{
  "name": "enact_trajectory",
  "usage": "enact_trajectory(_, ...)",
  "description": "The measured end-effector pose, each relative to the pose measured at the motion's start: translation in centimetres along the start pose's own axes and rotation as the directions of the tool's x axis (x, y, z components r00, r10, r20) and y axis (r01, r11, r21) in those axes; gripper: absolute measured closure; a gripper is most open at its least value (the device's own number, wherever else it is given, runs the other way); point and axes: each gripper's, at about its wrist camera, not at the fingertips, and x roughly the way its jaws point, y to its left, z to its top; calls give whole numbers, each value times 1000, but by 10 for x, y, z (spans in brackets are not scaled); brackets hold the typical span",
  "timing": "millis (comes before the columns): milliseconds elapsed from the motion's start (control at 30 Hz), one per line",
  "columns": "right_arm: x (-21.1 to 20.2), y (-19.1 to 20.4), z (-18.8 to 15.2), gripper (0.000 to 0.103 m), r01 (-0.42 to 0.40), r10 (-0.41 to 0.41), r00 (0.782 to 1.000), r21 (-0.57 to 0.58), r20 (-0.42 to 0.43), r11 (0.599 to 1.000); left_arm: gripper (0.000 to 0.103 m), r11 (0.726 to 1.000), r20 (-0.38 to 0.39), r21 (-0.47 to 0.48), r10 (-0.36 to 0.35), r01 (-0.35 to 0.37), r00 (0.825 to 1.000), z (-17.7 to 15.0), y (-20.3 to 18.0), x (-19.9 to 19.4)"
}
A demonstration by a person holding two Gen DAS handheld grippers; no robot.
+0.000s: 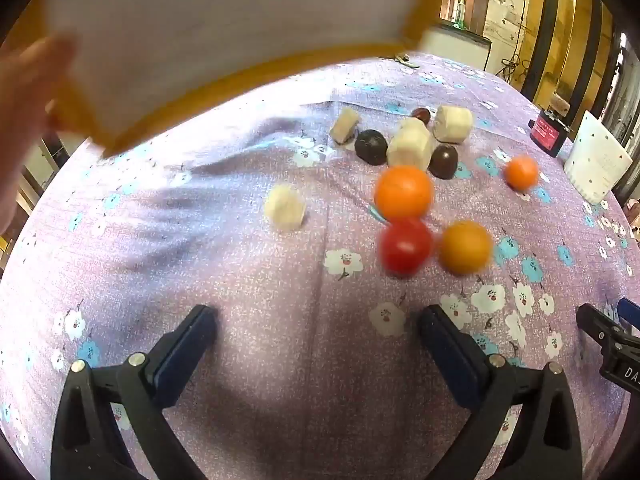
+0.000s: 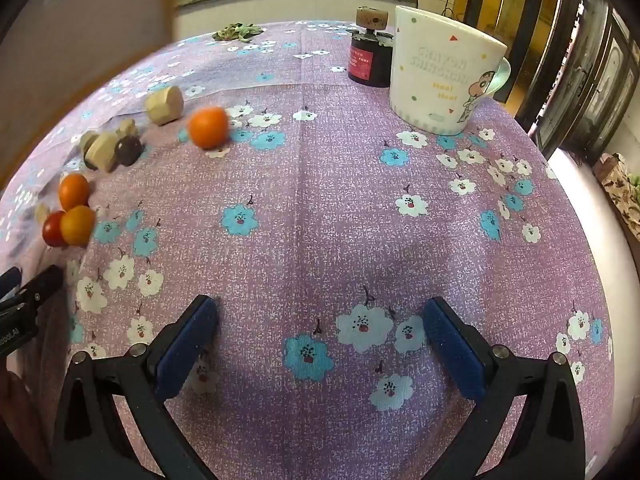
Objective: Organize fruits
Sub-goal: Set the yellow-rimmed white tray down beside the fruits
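Fruits lie scattered and blurred on the purple flowered cloth: an orange one (image 1: 404, 192), a red one (image 1: 406, 246), a yellow-orange one (image 1: 466, 246) and a smaller orange one (image 1: 521, 172) (image 2: 208, 127). Behind them sit cream chunks (image 1: 410, 146) and dark round pieces (image 1: 371, 146). One cream chunk (image 1: 285, 207) lies apart to the left. My left gripper (image 1: 318, 320) hangs open over bare cloth, short of the fruits. My right gripper (image 2: 320, 312) is open too, with nothing between its fingers; the fruit cluster (image 2: 74, 208) is far to its left.
A hand (image 1: 28, 92) holds a tilted white tray with a yellow rim (image 1: 224, 32) above the table's far left. A white mug (image 2: 440, 76) and a red-and-black jar (image 2: 370, 60) stand at the back right. Green scraps (image 2: 238, 32) lie at the far edge.
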Motion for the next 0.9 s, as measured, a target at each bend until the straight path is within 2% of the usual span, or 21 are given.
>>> enact_trajectory(900, 1, 0, -1, 0, 0, 0, 1000, 0, 1, 1000, 0, 1000, 0, 0, 1, -1, 1000, 0, 0, -1)
